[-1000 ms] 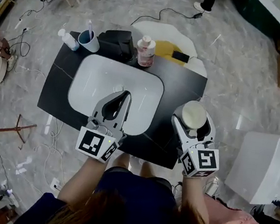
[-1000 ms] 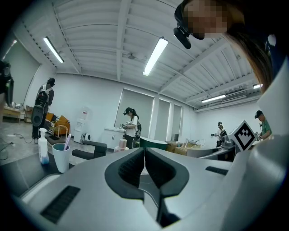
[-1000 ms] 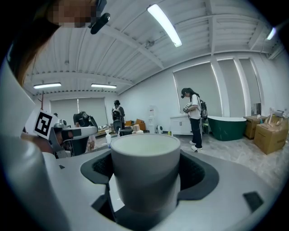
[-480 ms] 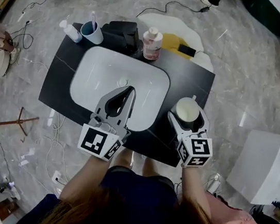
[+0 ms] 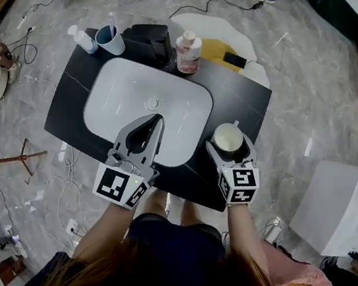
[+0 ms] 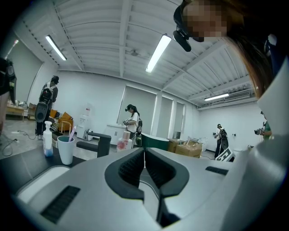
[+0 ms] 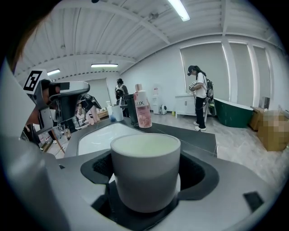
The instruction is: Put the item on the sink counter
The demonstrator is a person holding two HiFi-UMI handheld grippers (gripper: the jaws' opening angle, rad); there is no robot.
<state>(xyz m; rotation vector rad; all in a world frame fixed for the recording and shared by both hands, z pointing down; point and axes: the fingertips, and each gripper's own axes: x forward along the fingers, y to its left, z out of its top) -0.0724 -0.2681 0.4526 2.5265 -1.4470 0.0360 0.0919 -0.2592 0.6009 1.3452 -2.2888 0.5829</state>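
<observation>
The basin (image 5: 126,98) is set into the left and middle of the sink counter (image 5: 238,101). Along the counter's far edge, from left to right, stand a small bottle (image 5: 81,38), a tumbler (image 5: 110,39), a box (image 5: 148,40) and a pump bottle (image 5: 187,52). The left gripper (image 5: 158,118) lies over the basin's near rim. Right of the basin, the right gripper (image 5: 228,146) has the cup (image 7: 145,173) between its jaws, over the counter's bare part; whether the cup touches the counter cannot be told.
</observation>
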